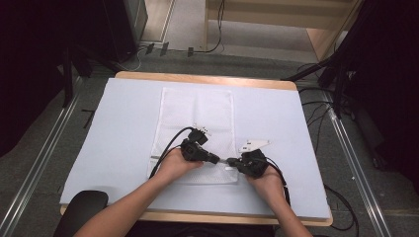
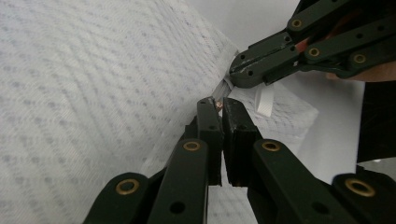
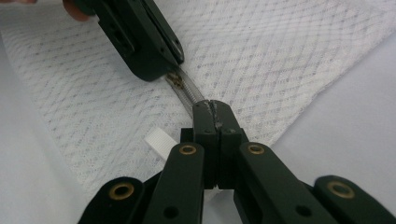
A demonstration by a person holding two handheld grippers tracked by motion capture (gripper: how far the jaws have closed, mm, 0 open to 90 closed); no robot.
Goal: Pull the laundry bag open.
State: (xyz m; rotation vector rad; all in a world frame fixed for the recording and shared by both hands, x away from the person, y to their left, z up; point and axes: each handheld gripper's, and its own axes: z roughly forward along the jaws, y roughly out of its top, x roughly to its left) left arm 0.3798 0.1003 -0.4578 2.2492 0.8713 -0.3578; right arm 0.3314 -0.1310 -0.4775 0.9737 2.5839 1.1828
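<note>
At the near edge of the white mesh bag (image 1: 196,133), the left gripper (image 2: 218,105) clamps the zipper pull and the right gripper (image 3: 210,106) clamps the zipper end, with bare table (image 1: 281,123) around.

Zipper pull (image 3: 176,80) mostly hidden under left hand-held gripper (image 3: 149,70) tips; shape too small to tell. Zipper end covered by right hand-held gripper (image 3: 211,106) closed jaws. Mesh bag (image 1: 197,116) near edge hidden by both hands in high view, cut off by frame edges in gripper views. White tab (image 3: 159,141) partly behind jaw.
</note>
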